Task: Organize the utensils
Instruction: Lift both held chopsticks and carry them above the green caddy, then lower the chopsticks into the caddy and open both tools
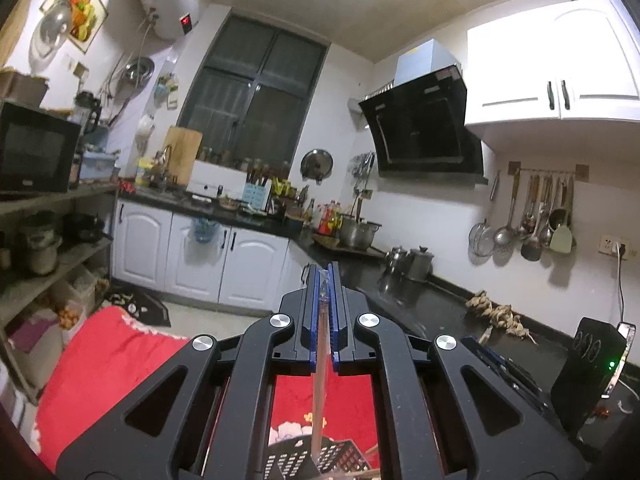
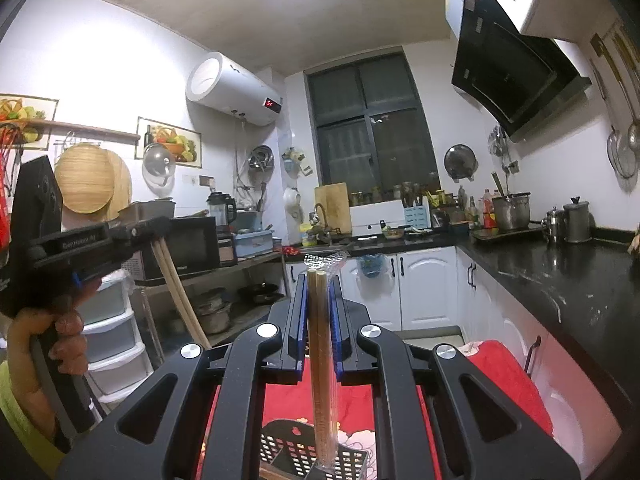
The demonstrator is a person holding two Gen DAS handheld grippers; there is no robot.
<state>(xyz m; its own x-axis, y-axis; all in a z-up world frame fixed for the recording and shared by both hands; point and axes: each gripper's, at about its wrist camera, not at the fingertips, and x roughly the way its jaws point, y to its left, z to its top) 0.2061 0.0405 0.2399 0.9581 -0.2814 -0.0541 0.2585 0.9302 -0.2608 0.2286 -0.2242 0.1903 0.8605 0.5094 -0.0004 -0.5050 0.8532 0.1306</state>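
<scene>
Both grippers hold wrapped chopsticks above the black basket.

The left gripper (image 1: 327, 280) is clenched on a thin pair of chopsticks (image 1: 320, 380) in a clear wrapper, its lower end reaching down to the basket (image 1: 340, 458), which sits on a red cloth (image 1: 100, 360). The right gripper (image 2: 319, 292) grips another wrapped pair (image 2: 323, 360), upright, its lower end inside that same basket (image 2: 288, 448). In the right wrist view the left gripper (image 2: 156, 228) appears off to the left of the basket, with chopsticks (image 2: 180, 292) hanging below it.

Black basket (image 2: 316, 450) on red cloth (image 2: 504, 376)
</scene>
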